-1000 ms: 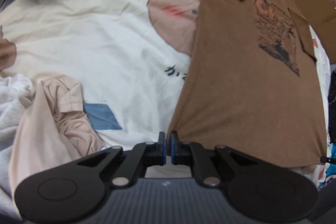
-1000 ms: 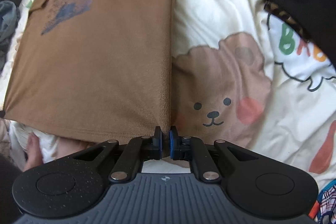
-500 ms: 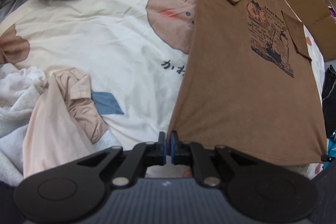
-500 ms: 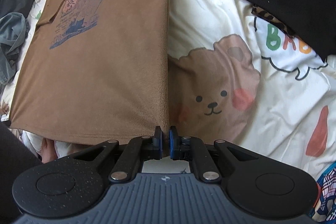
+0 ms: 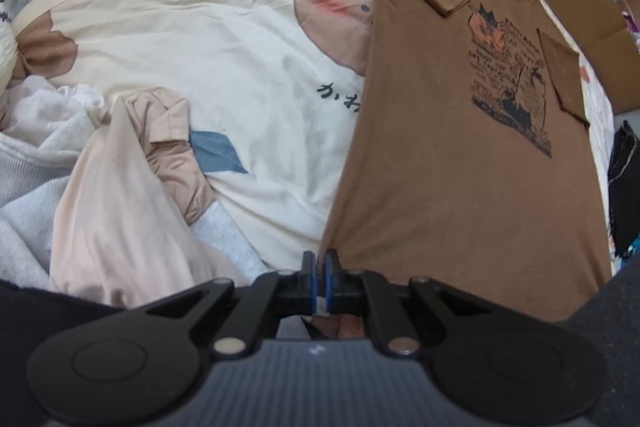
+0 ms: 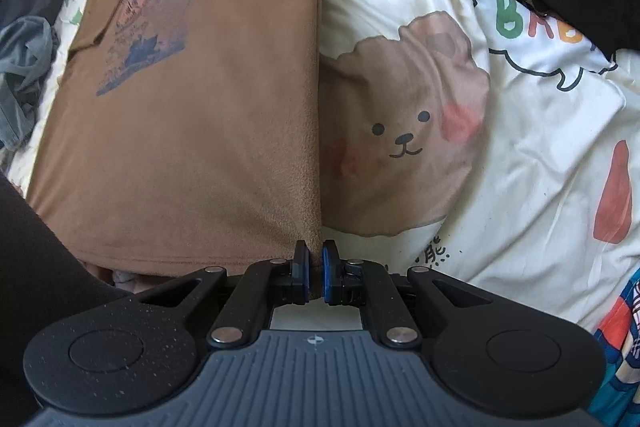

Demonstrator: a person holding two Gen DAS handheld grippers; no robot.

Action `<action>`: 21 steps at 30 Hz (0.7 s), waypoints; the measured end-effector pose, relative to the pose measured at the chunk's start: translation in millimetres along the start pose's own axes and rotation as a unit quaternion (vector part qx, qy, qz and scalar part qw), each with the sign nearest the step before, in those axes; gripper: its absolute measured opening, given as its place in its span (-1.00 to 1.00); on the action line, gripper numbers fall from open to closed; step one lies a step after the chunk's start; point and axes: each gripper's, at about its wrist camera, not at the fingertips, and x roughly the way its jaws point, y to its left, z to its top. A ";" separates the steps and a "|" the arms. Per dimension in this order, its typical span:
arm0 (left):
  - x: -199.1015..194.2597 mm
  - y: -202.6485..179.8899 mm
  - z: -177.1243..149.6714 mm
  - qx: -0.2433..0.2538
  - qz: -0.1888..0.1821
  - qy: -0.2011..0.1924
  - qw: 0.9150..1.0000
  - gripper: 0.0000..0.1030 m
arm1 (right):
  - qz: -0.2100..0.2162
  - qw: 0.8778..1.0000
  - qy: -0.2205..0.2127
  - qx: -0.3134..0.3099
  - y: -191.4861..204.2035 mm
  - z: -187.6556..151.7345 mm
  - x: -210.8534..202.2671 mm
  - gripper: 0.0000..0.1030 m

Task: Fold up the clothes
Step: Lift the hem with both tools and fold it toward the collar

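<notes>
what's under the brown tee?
The brown tee covers the cream bear-print duvet, which shows on either side. At its hem, some pale fabric peeks out. Anything else beneath is hidden.

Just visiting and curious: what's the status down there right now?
Left claw shut on brown T-shirt hem corner. Right claw shut on the other corner. Sleeves folded in. Bed cover beyond clear; pink garment off to the side.

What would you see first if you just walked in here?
A brown T-shirt with its sleeves folded in, lying on a bear-print bedsheet. The left gripper and right gripper each pinch a bottom corner. Crumpled clothes are piled to its left.
</notes>
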 end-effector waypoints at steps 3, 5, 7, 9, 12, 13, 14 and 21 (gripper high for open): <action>-3.3 -1.8 2.1 -0.002 -0.006 -0.006 1.000 -0.93 | 0.008 1.000 -0.007 0.006 -0.2 3.9 -6.2 -0.92; -6.1 -2.7 5.8 -0.006 -0.011 -0.013 1.000 -0.93 | 0.011 1.000 -0.014 0.009 -1.0 8.2 -10.2 -0.92; -9.0 -2.3 11.2 -0.017 -0.020 -0.022 0.999 -0.93 | 0.013 1.000 -0.021 0.012 -1.7 13.6 -14.4 -0.92; -10.7 -1.7 18.0 -0.025 -0.028 -0.028 0.999 -0.93 | 0.015 0.999 -0.027 0.011 -1.7 20.8 -17.1 -0.92; -10.4 -3.4 28.6 -0.025 -0.032 -0.033 0.999 -0.93 | 0.018 0.999 -0.036 0.006 -0.2 32.0 -19.2 -0.92; -10.2 -4.5 32.7 -0.023 -0.032 -0.034 0.999 -0.93 | 0.018 0.999 -0.038 0.003 0.8 35.5 -19.5 -0.92; -10.3 -5.5 36.9 -0.022 -0.034 -0.037 0.999 -0.93 | 0.019 0.999 -0.040 0.002 1.9 39.6 -19.5 -0.92; -14.1 -13.6 73.2 -0.017 -0.045 -0.066 0.997 -0.93 | 0.026 0.997 -0.074 0.002 8.8 72.7 -27.7 -0.92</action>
